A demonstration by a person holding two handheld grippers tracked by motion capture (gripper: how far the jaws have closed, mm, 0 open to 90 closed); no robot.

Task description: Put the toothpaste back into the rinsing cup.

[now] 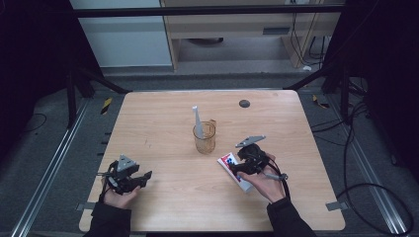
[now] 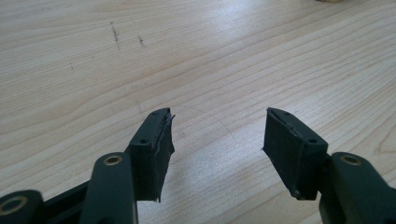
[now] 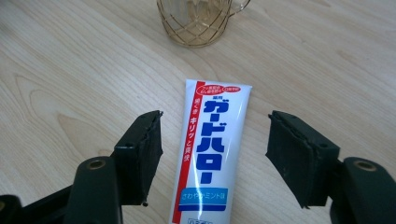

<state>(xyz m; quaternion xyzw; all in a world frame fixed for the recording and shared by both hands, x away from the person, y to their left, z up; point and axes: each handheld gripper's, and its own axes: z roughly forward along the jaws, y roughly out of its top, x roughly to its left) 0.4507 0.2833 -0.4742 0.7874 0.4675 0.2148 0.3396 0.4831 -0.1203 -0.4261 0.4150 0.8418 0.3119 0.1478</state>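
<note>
Straddling the toothpaste tube (image 3: 209, 154), right tool (image 3: 214, 156) gapes — amber cup (image 3: 196, 21) just beyond.

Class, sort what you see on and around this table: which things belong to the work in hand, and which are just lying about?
In the work:
right gripper, open over the tube
toothpaste tube, flat on the table
glass cup with toothbrush standing in it

Lying about:
left gripper, open over bare wood
black round spot near the table's far edge
cables on the floor
</note>
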